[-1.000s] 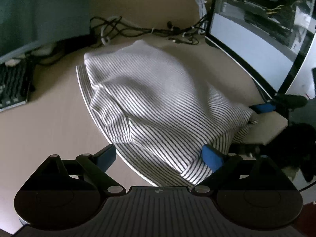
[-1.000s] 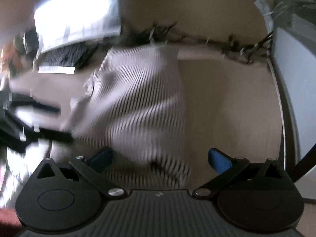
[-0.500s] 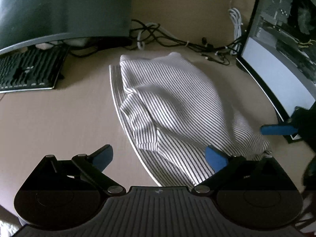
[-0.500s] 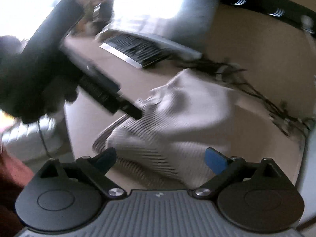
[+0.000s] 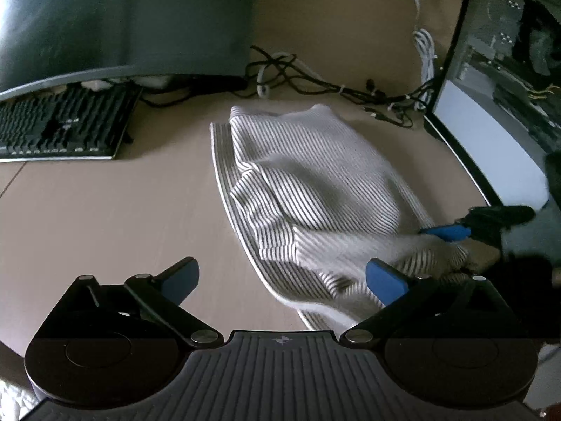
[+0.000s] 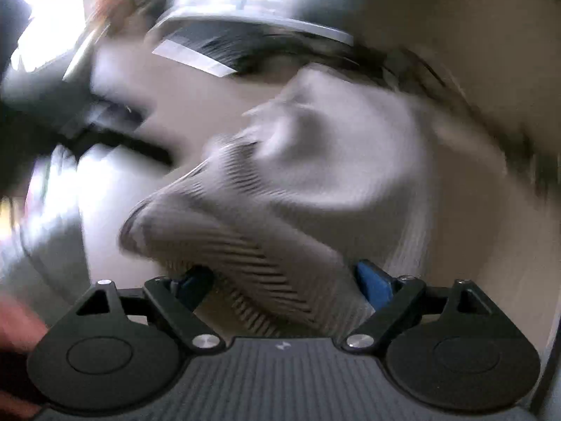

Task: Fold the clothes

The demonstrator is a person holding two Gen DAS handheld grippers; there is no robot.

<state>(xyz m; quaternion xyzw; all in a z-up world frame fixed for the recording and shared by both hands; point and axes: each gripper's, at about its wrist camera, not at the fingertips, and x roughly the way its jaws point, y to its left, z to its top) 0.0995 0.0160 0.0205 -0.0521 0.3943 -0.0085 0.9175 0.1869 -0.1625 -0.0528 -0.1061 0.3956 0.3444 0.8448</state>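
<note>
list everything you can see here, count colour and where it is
shirt: one, white with dark stripes, partly folded, middle of the desk
desk: one, beige, under everything
keyboard: one, black, far left
monitor: one, dark screen, behind the keyboard
second monitor: one, lit, right edge
cables: a tangle, black and white, behind the shirt
left hand-held gripper: one, black with blue pads, open, near edge of the shirt between the pads
right hand-held gripper: one, black with blue pads, jaws closing with shirt cloth between them
</note>
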